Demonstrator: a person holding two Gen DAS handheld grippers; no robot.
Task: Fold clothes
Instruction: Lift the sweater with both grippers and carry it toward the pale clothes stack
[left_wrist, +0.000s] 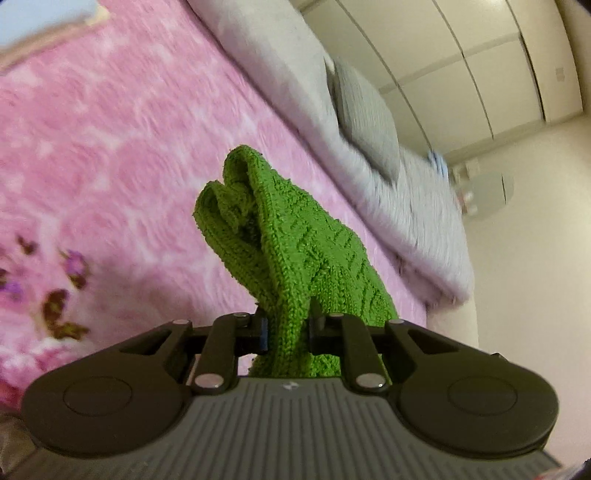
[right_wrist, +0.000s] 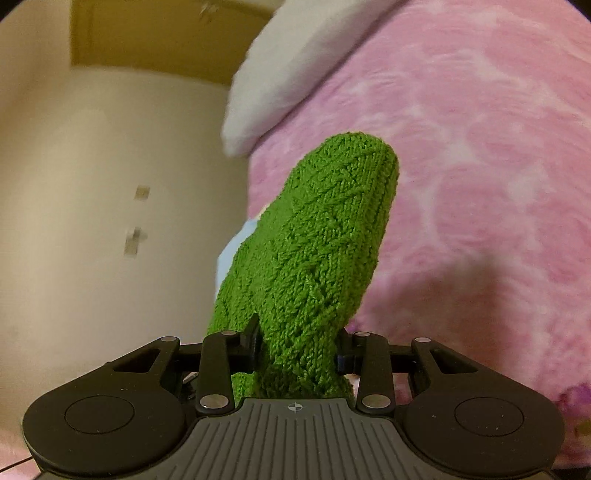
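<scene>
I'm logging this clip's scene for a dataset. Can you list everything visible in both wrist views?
Knit garment: one, green, held up over the bed by both grippers.
Blanket: one, pink with flowers, covering the bed.
Quilt: one, grey, along the bed's edge.
Pillow: one, grey striped, on the quilt.
Wardrobe: one, cream, behind the bed.
Left gripper: black, shut on the garment.
Right gripper: black, shut on the garment.

We see a pink fluffy blanket (flower-printed at one edge), a grey pillow, and pale wardrobe doors.
</scene>
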